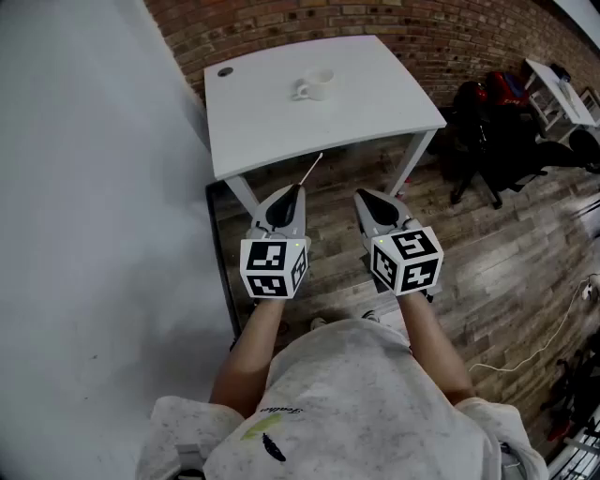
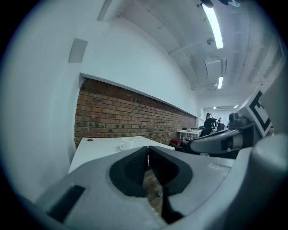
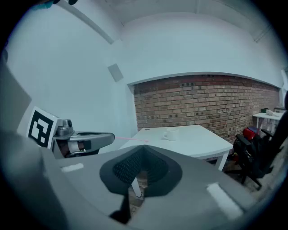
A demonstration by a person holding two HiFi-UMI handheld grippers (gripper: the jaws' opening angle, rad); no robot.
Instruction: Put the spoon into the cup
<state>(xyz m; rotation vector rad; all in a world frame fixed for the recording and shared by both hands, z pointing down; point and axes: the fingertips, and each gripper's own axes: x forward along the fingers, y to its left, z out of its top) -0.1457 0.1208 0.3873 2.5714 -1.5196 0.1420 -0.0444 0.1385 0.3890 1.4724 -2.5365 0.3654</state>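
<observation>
A white cup (image 1: 314, 86) stands toward the back of the white table (image 1: 384, 98); it also shows in the left gripper view (image 2: 127, 144) and the right gripper view (image 3: 170, 134). My left gripper (image 1: 296, 187) hangs just short of the table's front edge, shut on a thin spoon (image 1: 312, 169) whose far end pokes over that edge. From the right gripper view the spoon (image 3: 132, 139) reads as a thin pink line. My right gripper (image 1: 360, 195) is beside the left one, shut with nothing in it, over the floor.
A plain white wall (image 1: 84, 187) runs along the left and a brick wall (image 1: 309, 23) stands behind the table. Black office chairs (image 1: 506, 150) and another white desk (image 1: 560, 94) are at the right. A cable (image 1: 553, 328) lies on the wooden floor.
</observation>
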